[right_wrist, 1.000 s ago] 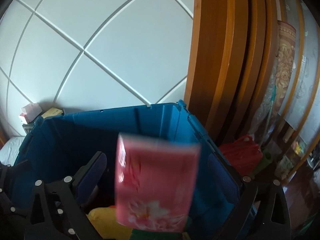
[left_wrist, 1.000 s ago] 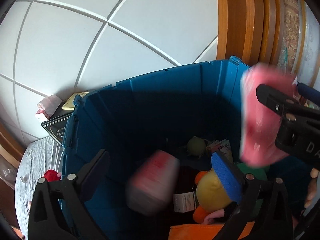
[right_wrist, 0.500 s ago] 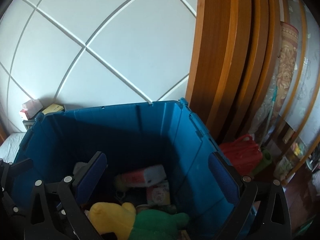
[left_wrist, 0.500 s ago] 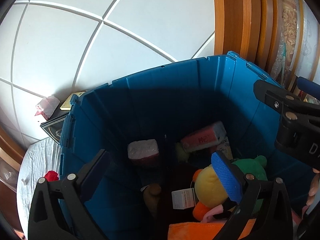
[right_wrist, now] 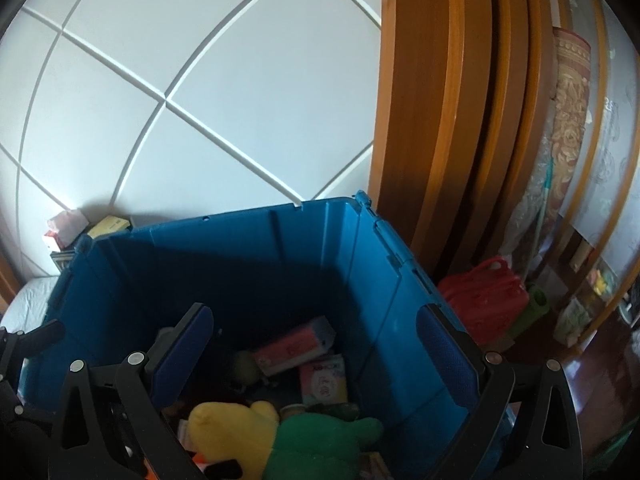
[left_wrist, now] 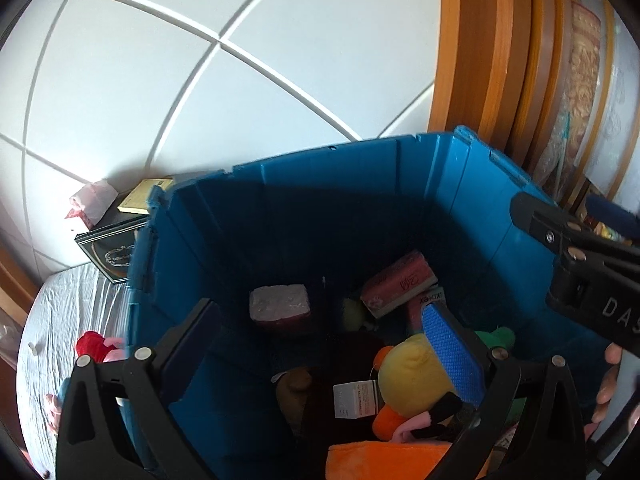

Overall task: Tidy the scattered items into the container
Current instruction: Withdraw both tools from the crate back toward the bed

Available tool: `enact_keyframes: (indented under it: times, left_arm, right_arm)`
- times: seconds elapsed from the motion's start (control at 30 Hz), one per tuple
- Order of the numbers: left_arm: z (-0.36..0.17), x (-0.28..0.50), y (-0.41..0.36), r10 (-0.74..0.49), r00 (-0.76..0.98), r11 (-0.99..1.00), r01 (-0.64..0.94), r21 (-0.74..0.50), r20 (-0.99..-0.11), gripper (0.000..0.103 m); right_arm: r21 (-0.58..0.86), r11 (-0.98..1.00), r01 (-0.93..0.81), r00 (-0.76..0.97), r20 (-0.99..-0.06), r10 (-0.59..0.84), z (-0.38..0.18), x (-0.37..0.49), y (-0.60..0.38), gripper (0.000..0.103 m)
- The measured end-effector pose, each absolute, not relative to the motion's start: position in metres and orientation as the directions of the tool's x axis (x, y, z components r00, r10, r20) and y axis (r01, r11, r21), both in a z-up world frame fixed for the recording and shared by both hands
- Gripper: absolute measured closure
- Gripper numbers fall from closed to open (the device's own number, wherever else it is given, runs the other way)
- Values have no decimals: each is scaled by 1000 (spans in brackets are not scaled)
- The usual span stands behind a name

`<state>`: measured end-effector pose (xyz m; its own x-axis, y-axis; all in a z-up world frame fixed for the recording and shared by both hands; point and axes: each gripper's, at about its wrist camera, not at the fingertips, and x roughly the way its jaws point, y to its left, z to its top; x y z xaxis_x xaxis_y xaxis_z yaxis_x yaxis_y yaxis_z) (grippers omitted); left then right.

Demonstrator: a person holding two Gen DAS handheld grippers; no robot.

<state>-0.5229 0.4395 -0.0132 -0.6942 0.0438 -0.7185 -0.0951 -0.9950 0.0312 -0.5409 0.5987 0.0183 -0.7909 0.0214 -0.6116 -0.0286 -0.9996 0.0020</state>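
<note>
Ribbed blue bin (left_wrist: 472,184) (hard plastic) holds soft plush toys (right_wrist: 240,432).

left tongs (left_wrist: 320,344): spread wide, empty | right tongs (right_wrist: 316,348): spread wide, empty

Black plastic gripper frames, silver screws, blue textured pads on fingers (left_wrist: 452,352); white "DAS" lettering.

Right gripper (right_wrist: 316,344) (jaws wide, empty) over blue bin (right_wrist: 248,248) w/ toys.
</note>
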Motion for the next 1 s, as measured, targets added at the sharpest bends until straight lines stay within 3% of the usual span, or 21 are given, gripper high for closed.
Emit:
enact_keyframes:
  times: [0.33, 0.67, 0.8, 1.0]
  left_arm:
    - [61, -445, 368, 105, -742, -994, -105, -39, -662, 0]
    - [69, -358, 171, -6, -779, -1000, 11, -4, -627, 0]
    - [42, -336, 83, -77, -745, -997, 56, 53, -662, 0]
    - [-9, -314, -30, -141, -666, -990, 115, 86, -733, 0]
  right_arm:
    - [-8, -999, 32, -826, -563, -22, 91, -495, 547, 0]
    - [-26, -992, 124, -878, -469, -98, 156, -413, 392, 0]
    - [11, -986, 164, -859, -490, -148, 146, -395, 313, 0]
    - [61, -971, 231, -770, -598, -221, 79, -390, 201, 0]
